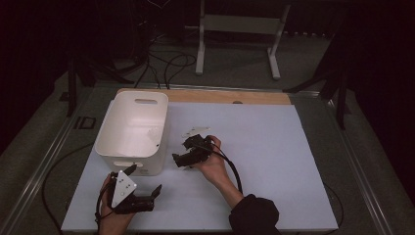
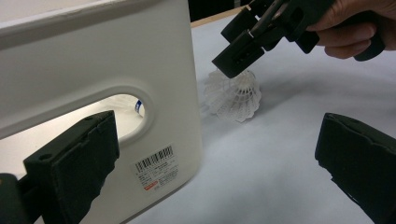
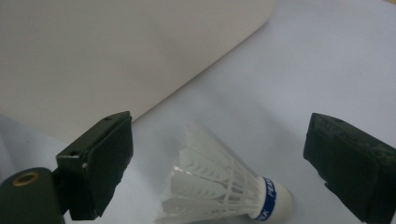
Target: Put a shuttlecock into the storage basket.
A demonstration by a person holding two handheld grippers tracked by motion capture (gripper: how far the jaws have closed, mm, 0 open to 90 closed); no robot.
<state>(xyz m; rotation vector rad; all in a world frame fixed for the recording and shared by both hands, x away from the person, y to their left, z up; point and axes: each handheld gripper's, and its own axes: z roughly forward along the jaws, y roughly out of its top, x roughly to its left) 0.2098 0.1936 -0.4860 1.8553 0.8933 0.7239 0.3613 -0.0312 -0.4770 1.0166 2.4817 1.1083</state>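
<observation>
right claw (image 3: 219,154) wide open, empty, straddling shuttlecock (image 3: 224,193) to grab | left claw (image 2: 215,163) open, empty, waiting by white bin (image 2: 93,60)

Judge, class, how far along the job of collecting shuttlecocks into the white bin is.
Done: one shuttlecock seems to lie inside the white bin. In hand: the right gripper is open over a white shuttlecock lying on the table, not yet gripped. Left: grip it and drop it in. The left gripper is open, empty.

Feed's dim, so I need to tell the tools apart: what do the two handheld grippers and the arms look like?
Both are black two-jaw grippers with blocky pads and trailing black cables. The left gripper carries a grey three-cornered plate with dark dots; the right gripper has none visible. The right arm wears a dark sleeve.
</observation>
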